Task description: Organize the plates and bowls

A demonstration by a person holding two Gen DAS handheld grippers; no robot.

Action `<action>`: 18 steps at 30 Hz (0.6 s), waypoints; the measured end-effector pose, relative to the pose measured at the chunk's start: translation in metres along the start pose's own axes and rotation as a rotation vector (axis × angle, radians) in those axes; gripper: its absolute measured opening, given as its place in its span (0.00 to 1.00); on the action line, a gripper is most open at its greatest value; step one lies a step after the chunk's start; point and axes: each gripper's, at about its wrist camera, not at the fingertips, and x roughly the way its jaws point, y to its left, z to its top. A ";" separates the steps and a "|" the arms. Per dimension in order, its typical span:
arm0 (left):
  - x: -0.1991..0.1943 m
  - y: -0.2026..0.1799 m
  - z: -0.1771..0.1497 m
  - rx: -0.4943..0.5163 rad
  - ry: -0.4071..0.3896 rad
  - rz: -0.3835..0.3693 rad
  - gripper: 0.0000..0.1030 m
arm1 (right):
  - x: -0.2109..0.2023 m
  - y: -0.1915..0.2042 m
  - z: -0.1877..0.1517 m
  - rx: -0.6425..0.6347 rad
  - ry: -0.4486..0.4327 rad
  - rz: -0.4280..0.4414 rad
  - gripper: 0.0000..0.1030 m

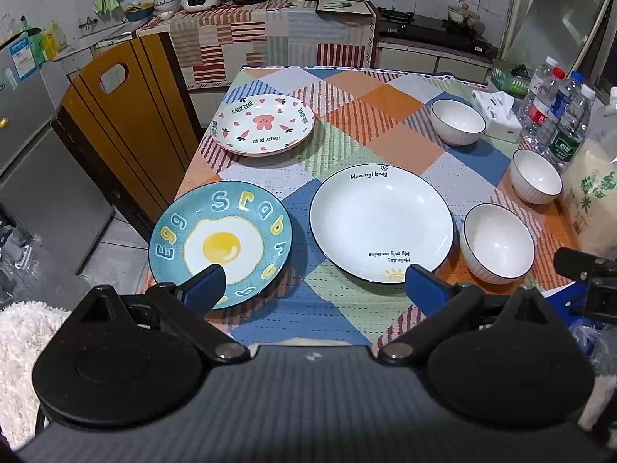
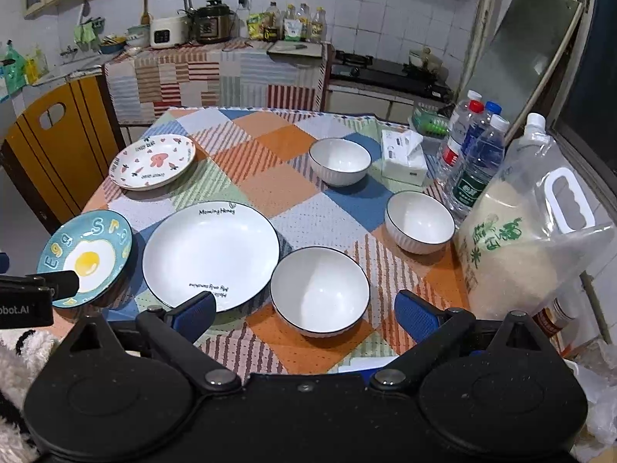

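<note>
Three plates lie on the checked tablecloth (image 1: 385, 112): a teal egg plate (image 1: 219, 247) at the near left edge, a large white plate (image 1: 381, 223) in the middle, and a pink bear plate (image 1: 262, 125) farther back. Three white bowls sit in a row on the right: far (image 2: 339, 162), middle (image 2: 420, 222) and near (image 2: 320, 289). My left gripper (image 1: 314, 281) is open, and its left finger (image 1: 204, 285) overlaps the egg plate's near rim. My right gripper (image 2: 306, 308) is open just in front of the near bowl, holding nothing.
A big clear rice jug (image 2: 532, 243), several water bottles (image 2: 478, 166) and a tissue box (image 2: 405, 158) crowd the table's right side. A yellow chair (image 1: 127, 131) stands against the table's left edge. Kitchen counters run behind.
</note>
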 end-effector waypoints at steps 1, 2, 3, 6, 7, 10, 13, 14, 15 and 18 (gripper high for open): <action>0.000 0.001 -0.001 -0.002 0.000 -0.002 0.98 | 0.000 0.000 -0.001 0.001 -0.005 0.004 0.98; 0.000 0.001 0.000 -0.001 0.001 -0.005 0.98 | 0.000 0.000 -0.002 0.000 -0.010 0.006 0.98; 0.000 0.001 -0.001 0.001 0.003 -0.008 0.98 | 0.000 0.000 -0.003 -0.002 -0.013 0.004 0.98; 0.002 0.001 -0.003 0.002 0.006 -0.012 0.98 | 0.002 -0.001 -0.004 -0.001 -0.010 0.002 0.98; 0.002 0.000 -0.004 0.003 0.006 -0.013 0.98 | 0.003 -0.002 -0.004 0.003 -0.007 0.002 0.98; 0.002 0.000 -0.006 0.002 0.007 -0.018 0.98 | 0.004 -0.003 -0.005 0.007 -0.007 -0.001 0.98; 0.002 0.000 -0.006 0.007 0.009 -0.017 0.98 | 0.004 -0.004 -0.005 0.009 -0.010 -0.004 0.98; 0.002 -0.001 -0.006 0.014 0.009 -0.016 0.98 | 0.004 -0.005 -0.006 0.009 -0.011 -0.004 0.98; 0.002 -0.002 -0.007 0.019 0.009 -0.015 0.98 | 0.004 -0.005 -0.006 0.009 -0.011 -0.003 0.98; 0.002 -0.003 -0.008 0.026 0.008 -0.023 0.98 | 0.004 -0.006 -0.006 0.008 -0.012 -0.002 0.98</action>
